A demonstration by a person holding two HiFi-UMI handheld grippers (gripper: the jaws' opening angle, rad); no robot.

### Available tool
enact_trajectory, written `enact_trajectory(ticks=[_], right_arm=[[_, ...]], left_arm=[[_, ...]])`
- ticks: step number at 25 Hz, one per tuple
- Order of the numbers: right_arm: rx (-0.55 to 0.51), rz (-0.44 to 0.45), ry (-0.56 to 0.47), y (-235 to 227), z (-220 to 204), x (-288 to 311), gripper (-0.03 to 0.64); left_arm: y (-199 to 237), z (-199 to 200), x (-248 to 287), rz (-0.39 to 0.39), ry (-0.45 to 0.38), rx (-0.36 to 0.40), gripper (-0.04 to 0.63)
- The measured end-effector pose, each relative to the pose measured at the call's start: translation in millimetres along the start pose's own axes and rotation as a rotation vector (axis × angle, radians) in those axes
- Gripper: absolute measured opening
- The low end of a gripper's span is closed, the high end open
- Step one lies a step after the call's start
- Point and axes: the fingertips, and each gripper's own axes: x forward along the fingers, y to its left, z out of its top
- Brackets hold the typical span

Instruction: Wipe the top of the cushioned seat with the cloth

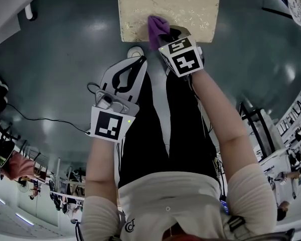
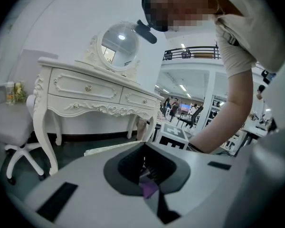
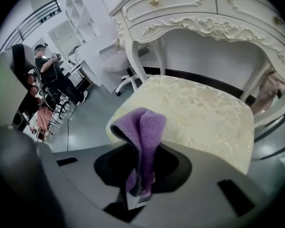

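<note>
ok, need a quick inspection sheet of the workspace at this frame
Surface: cushioned seat, cream patterned top, mostly bare.
Job's things: purple cloth, bunched, over the seat's near edge; contact unclear.
Clutter: nothing seen.
Grippers: right gripper shut on the cloth; left gripper jaws together, short of the seat, small unidentified purple patch low between them.
Cables: black cable across the floor toward the left gripper.
Surroundings: white dressing table with round mirror, white office chair, people further off.
</note>
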Motion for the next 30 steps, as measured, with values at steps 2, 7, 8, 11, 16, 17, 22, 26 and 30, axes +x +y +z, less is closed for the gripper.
enact_trajectory(ticks=[2, 7, 8, 11, 16, 17, 22, 26, 30], right_arm=[[0.000, -0.006, 0.000, -12, -6, -6, 0.083], [0.000, -0.019, 0.001, -45, -25, -20, 0.083], [0.007, -0.020, -0.001, -52, -28, -23, 0.083], [0.024, -0.023, -0.005, -69, -36, -29, 0.083], [0.036, -0.025, -0.008, -94, -52, -42, 0.083], [0.036, -0.027, -0.011, -99, -54, -46, 0.083], [0.026, -0.051, -0.001, -128, -71, -60, 0.083], [0.037, -0.060, 0.000, -147, -80, -69, 0.083], [0.049, -0.085, 0.011, -164, -91, -76, 0.083]], left_arm=[[-10, -1, 8, 0.002, -0.001, -0.016, 0.012], [-39, -4, 36, -0.032, 0.012, -0.004, 0.012], [-44, -5, 42, -0.042, 0.019, 0.008, 0.013], [-55, -6, 58, -0.066, 0.047, 0.055, 0.014], [-72, -7, 81, -0.081, 0.074, 0.082, 0.014], [-76, -6, 84, -0.079, 0.073, 0.077, 0.013], [-91, -5, 102, -0.054, 0.054, 0.014, 0.013], [-105, -10, 116, -0.089, 0.078, 0.055, 0.013], [-122, -14, 128, -0.148, 0.117, 0.135, 0.013]])
